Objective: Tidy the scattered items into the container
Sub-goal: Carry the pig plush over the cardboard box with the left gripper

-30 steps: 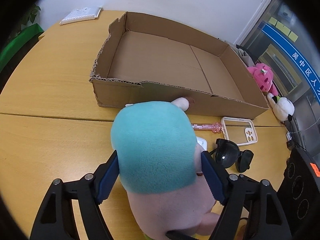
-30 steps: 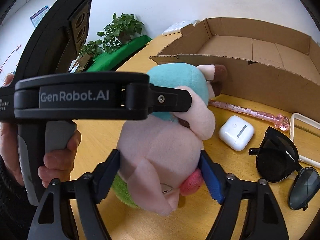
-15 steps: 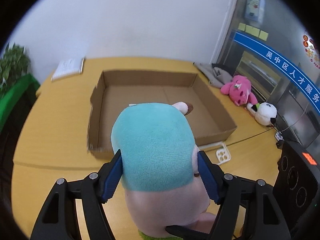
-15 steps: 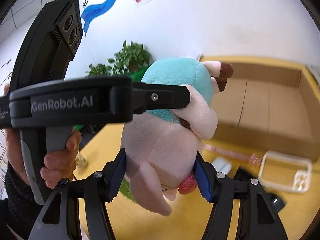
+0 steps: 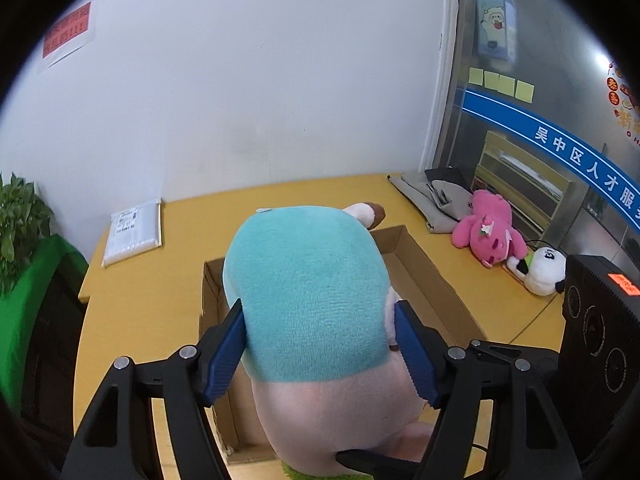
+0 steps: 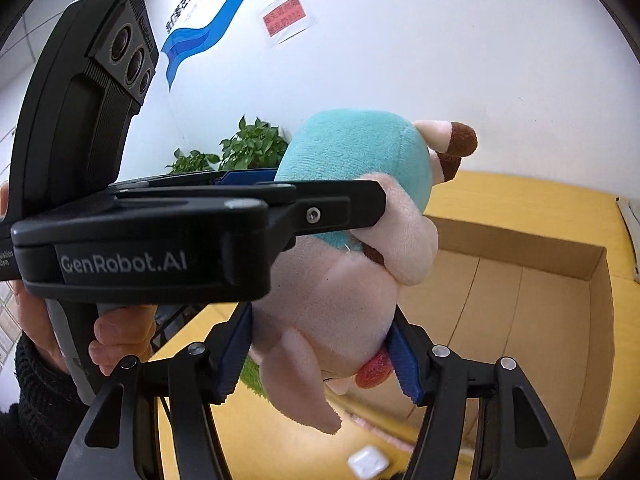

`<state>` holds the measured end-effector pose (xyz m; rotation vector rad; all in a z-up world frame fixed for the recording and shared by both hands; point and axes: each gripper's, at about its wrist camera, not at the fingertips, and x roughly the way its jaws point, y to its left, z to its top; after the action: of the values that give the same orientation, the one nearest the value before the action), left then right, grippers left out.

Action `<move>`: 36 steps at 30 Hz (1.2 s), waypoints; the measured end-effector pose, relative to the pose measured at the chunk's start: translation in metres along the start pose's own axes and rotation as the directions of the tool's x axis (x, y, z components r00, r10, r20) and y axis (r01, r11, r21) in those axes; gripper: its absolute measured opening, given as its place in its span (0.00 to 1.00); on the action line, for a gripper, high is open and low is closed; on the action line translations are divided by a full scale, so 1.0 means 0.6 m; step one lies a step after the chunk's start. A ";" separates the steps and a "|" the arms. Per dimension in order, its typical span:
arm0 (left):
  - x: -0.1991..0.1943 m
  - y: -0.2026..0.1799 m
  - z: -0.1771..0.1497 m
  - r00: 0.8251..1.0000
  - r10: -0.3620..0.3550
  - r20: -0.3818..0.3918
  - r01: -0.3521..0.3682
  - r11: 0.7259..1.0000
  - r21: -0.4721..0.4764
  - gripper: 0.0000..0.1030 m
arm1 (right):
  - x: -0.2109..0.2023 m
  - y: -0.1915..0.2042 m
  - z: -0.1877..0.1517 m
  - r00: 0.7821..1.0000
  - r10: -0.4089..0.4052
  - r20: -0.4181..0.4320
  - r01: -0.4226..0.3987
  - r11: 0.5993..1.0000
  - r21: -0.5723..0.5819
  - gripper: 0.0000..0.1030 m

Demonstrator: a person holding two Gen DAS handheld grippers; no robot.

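Note:
A plush toy (image 5: 308, 300) with a teal head and pink body hangs in the air, gripped by both tools. My left gripper (image 5: 318, 320) is shut on its teal head, blue pads pressed into both sides. My right gripper (image 6: 320, 320) is shut on its pink body (image 6: 332, 292), lower down. The open cardboard box (image 5: 432, 276) lies on the yellow table below and beyond the toy; in the right wrist view its far wall (image 6: 520, 248) shows to the right. A white earbud case (image 6: 368, 460) lies blurred on the table beneath.
A pink plush (image 5: 488, 236) and a panda plush (image 5: 540, 272) lie at the table's right edge by folded grey cloth (image 5: 432, 196). A white packet (image 5: 132, 232) is at the back left, a plant (image 5: 20, 220) beyond. A hand (image 6: 120, 336) holds the left tool.
Both grippers have lifted the plush toy well up off the table and toward the box. The sunglasses, phone case and pen have dropped out of the left wrist view.

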<state>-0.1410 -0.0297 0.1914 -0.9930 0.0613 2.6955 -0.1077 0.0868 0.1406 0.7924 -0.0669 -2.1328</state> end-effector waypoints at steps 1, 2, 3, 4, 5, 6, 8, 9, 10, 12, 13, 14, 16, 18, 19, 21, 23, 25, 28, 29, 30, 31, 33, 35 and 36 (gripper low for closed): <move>0.015 0.006 0.010 1.000 -0.001 -0.008 0.001 1.000 0.002 0.69 | 0.009 -0.009 0.008 1.000 0.001 -0.002 -0.001 1.000 0.007 0.65; 0.030 0.012 0.017 1.000 -0.001 -0.017 0.002 1.000 0.006 0.69 | 0.021 -0.021 0.017 1.000 0.003 -0.006 -0.003 1.000 0.018 0.65; 0.044 0.017 0.023 1.000 -0.002 -0.026 0.002 1.000 0.010 0.68 | 0.039 -0.037 0.027 1.000 0.005 -0.015 -0.004 1.000 0.030 0.65; 0.062 0.025 0.029 0.999 -0.002 -0.037 0.002 1.000 0.013 0.68 | 0.054 -0.049 0.034 1.000 0.005 -0.025 -0.004 0.999 0.038 0.65; 0.081 0.032 0.035 0.999 0.000 -0.049 0.001 1.000 0.017 0.68 | 0.071 -0.062 0.041 0.999 0.006 -0.035 -0.004 0.999 0.046 0.65; 0.099 0.039 0.039 0.998 0.001 -0.059 0.000 1.000 0.021 0.68 | 0.088 -0.075 0.047 0.999 0.008 -0.045 -0.005 0.998 0.055 0.65; 0.139 0.060 0.049 0.997 0.003 -0.083 -0.002 1.000 0.019 0.68 | 0.120 -0.099 0.059 0.998 0.011 -0.065 -0.007 0.997 0.072 0.65; 0.157 0.072 0.054 0.996 0.002 -0.094 -0.001 1.000 0.012 0.68 | 0.132 -0.108 0.063 0.997 0.015 -0.073 -0.009 0.997 0.079 0.65; 0.178 0.087 0.058 0.994 0.000 -0.108 0.000 1.000 0.005 0.68 | 0.150 -0.120 0.066 0.996 0.020 -0.083 -0.012 0.996 0.091 0.65; 0.216 0.114 0.063 0.991 -0.006 -0.133 0.006 1.000 -0.004 0.68 | 0.189 -0.145 0.071 0.994 0.028 -0.101 -0.016 0.993 0.117 0.65; 0.235 0.127 0.065 0.989 -0.010 -0.146 0.009 1.000 -0.008 0.68 | 0.208 -0.157 0.072 0.994 0.030 -0.108 -0.016 0.991 0.129 0.65; 0.252 0.139 0.065 0.987 -0.016 -0.159 0.014 1.000 -0.011 0.68 | 0.225 -0.168 0.071 0.993 0.031 -0.115 -0.014 0.990 0.140 0.65; 0.295 0.164 0.060 0.980 -0.029 -0.195 0.026 0.999 -0.022 0.68 | 0.264 -0.195 0.064 0.990 0.035 -0.137 -0.012 0.985 0.169 0.65; 0.343 0.184 0.046 0.970 -0.041 -0.240 0.033 0.999 -0.037 0.68 | 0.304 -0.223 0.050 0.985 0.046 -0.169 -0.011 0.979 0.204 0.65; 0.365 0.192 0.037 0.964 -0.044 -0.261 0.034 0.999 -0.043 0.68 | 0.323 -0.234 0.042 0.981 0.050 -0.188 -0.008 0.977 0.215 0.65; 0.401 0.204 0.018 0.952 -0.048 -0.302 0.031 0.998 -0.061 0.68 | 0.352 -0.252 0.026 0.973 0.060 -0.223 -0.006 0.972 0.236 0.65; 0.428 0.216 0.000 0.941 -0.056 -0.333 0.029 0.996 -0.085 0.68 | 0.381 -0.268 0.009 0.964 0.072 -0.257 -0.003 0.966 0.259 0.65; 0.447 0.224 -0.014 0.932 -0.054 -0.358 0.021 0.995 -0.096 0.69 | 0.398 -0.276 -0.001 0.957 0.087 -0.276 -0.007 0.961 0.277 0.65; 0.461 0.237 -0.023 0.924 -0.040 -0.379 -0.001 0.994 -0.107 0.71 | 0.418 -0.288 -0.005 0.952 0.110 -0.286 -0.019 0.953 0.303 0.65; 0.460 0.242 -0.022 0.925 -0.036 -0.377 -0.007 0.994 -0.111 0.72 | 0.420 -0.284 -0.008 0.952 0.109 -0.285 -0.019 0.954 0.299 0.65; 0.459 0.245 -0.022 0.927 -0.026 -0.374 -0.017 0.994 -0.111 0.74 | 0.416 -0.272 -0.013 0.953 0.108 -0.283 -0.020 0.955 0.297 0.65; 0.458 0.247 -0.022 0.928 -0.013 -0.373 -0.030 0.994 -0.107 0.77 | 0.412 -0.262 -0.019 0.953 0.109 -0.282 -0.022 0.955 0.297 0.65; 0.456 0.249 -0.022 0.930 0.019 -0.367 -0.058 0.994 -0.095 0.81 | 0.415 -0.253 -0.021 0.954 0.110 -0.279 -0.022 0.954 0.300 0.66; 0.449 0.251 -0.019 0.936 0.039 -0.350 -0.080 0.992 -0.102 0.81 | 0.402 -0.245 -0.028 0.956 0.103 -0.274 -0.018 0.955 0.297 0.71; 0.440 0.253 -0.015 0.942 0.051 -0.331 -0.093 0.990 -0.110 0.81 | 0.401 -0.244 -0.027 0.960 0.093 -0.265 -0.011 0.956 0.295 0.75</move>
<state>-0.3677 -0.1154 0.0069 -1.4973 -0.0067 2.5948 -0.3084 0.0097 -0.0418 1.2423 -0.2562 -1.9658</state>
